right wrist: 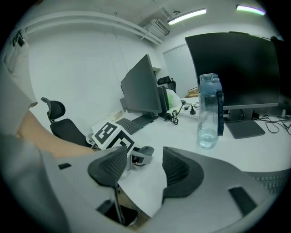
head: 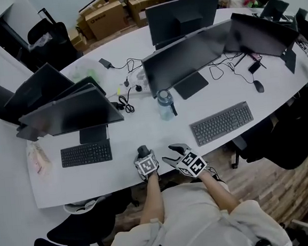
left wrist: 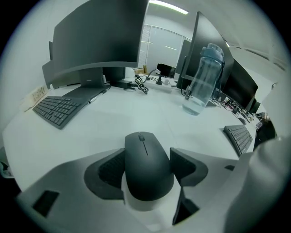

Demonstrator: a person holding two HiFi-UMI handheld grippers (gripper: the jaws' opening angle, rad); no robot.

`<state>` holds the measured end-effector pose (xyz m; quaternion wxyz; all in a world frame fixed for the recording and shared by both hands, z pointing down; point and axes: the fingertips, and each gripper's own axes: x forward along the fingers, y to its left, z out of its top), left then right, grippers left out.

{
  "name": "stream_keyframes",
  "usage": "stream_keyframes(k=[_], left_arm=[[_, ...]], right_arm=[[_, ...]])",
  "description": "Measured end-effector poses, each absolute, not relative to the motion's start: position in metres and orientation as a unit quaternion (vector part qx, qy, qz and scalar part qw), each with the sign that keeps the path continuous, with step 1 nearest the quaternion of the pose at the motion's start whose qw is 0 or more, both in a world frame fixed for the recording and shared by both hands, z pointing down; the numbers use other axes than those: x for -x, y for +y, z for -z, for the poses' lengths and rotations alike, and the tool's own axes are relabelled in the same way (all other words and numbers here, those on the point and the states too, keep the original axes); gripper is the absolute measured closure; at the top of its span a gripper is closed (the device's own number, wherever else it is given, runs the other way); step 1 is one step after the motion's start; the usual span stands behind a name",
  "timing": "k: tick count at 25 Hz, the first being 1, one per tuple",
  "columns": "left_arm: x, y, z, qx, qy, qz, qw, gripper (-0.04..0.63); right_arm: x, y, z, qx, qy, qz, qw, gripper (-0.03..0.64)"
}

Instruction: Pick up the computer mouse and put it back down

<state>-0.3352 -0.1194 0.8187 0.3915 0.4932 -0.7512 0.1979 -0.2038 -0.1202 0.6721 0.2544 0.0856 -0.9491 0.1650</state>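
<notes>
Computer mouse, black, lies flat on the white counter close to its front edge, at lower centre of my head view. My left tool straddles it with the jaws wide: the ribbed pads stand just beside the mouse's two flanks, and I see no squeeze on it. My right tool sits just to the right of the left one, over the same edge, its jaws spread with nothing between them. Further up the counter stands a clear water bottle, upright, with a black keyboard at left and a grey keyboard at right.
</notes>
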Motion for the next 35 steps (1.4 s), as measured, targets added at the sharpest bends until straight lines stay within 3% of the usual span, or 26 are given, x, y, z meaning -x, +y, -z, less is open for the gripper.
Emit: stream_keyframes(k=[21,35], left_arm=[[0.295,-0.092,-0.8,-0.55,-0.72,-0.184,0.381,0.291],[0.258,-0.109,-0.738,-0.571,-0.741,-0.161,0.314,0.291]], right_arm=[[0.166,-0.109,-0.676,-0.088,-0.946,-0.201,0.238,0.39],[0.141,-0.133,-0.672,-0.082,-0.949,-0.195,0.232,0.393]])
